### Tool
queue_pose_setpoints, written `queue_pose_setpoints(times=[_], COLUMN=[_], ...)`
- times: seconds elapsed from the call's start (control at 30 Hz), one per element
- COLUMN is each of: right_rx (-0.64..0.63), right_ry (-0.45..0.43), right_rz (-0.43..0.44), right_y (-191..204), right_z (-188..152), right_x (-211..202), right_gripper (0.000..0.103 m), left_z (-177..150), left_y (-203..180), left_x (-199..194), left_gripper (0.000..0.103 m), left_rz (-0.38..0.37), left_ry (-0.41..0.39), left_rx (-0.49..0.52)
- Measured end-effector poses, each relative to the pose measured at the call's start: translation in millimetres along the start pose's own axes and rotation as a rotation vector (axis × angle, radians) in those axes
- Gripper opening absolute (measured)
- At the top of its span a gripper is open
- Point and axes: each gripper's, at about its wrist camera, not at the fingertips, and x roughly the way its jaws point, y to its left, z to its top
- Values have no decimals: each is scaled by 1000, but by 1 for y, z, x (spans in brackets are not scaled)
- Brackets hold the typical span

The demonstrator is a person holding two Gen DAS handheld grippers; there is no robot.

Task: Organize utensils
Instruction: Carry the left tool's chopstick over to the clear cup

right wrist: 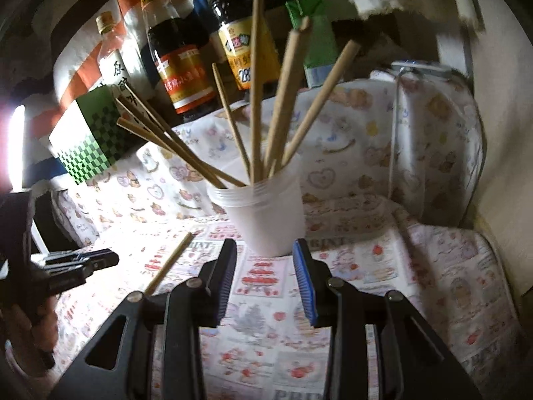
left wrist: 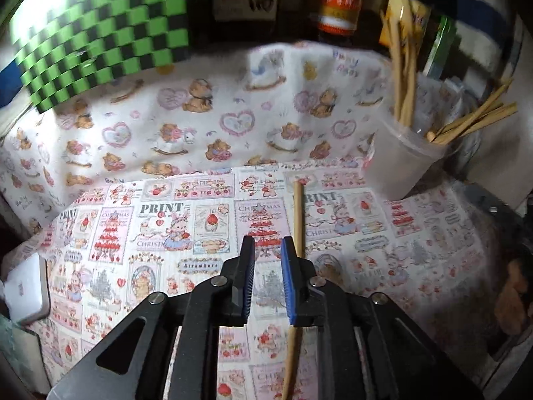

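Note:
A single wooden chopstick [left wrist: 298, 213] lies on the printed cloth [left wrist: 186, 220]. It runs toward me and passes just outside the right finger of my left gripper [left wrist: 267, 250], whose jaws stand a little apart with nothing between them. At the right, a white plastic cup [left wrist: 398, 166] holds several chopsticks [left wrist: 404, 76]. In the right wrist view the cup [right wrist: 266, 220] stands just beyond the tips of my right gripper [right wrist: 265, 246], which is open and empty. The loose chopstick [right wrist: 170, 263] lies to its left, with the left gripper [right wrist: 111, 260] beside it.
A green checkered box [left wrist: 100, 33] and several sauce bottles [right wrist: 183, 66] stand at the back on a bear-print cloth [left wrist: 200, 116]. A white flat object [left wrist: 26, 290] sits at the left edge. A person's hand [right wrist: 23, 333] holds the left gripper.

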Motion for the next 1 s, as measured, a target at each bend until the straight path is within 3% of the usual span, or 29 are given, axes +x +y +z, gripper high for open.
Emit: queue_pose_setpoints(times=[0.1, 0.2, 0.33, 0.57, 0.67, 0.73, 0.9, 1.0], right_rx=[26, -2, -3, -9, 10, 21, 27, 21], right_ry=[1, -11, -7, -21, -22, -18, -23, -23], right_rz=[23, 0, 2, 4, 1, -1, -9, -13], right_y=[-5, -2, 0, -1, -6, -8, -9, -8], right_z=[2, 1, 0, 4, 5, 6, 7, 7], right_x=[-4, -6, -7, -13, -15, -15, -17, -17], right_gripper=[33, 33, 33, 34, 34, 34, 34, 34], left_z=[13, 29, 43, 53, 58, 59, 61, 59], left_y=[-12, -19, -24, -29, -39, -48, -64, -67], left_x=[16, 35, 54, 77, 90, 94, 104, 103], left_gripper=[24, 24, 24, 24, 24, 23, 21, 11], left_rz=[-12, -35, 76, 52, 87, 128, 122, 110], left_ry=[46, 108, 133, 188, 204, 204, 204, 198], left_rx=[16, -16, -11, 5, 25, 48, 52, 35])
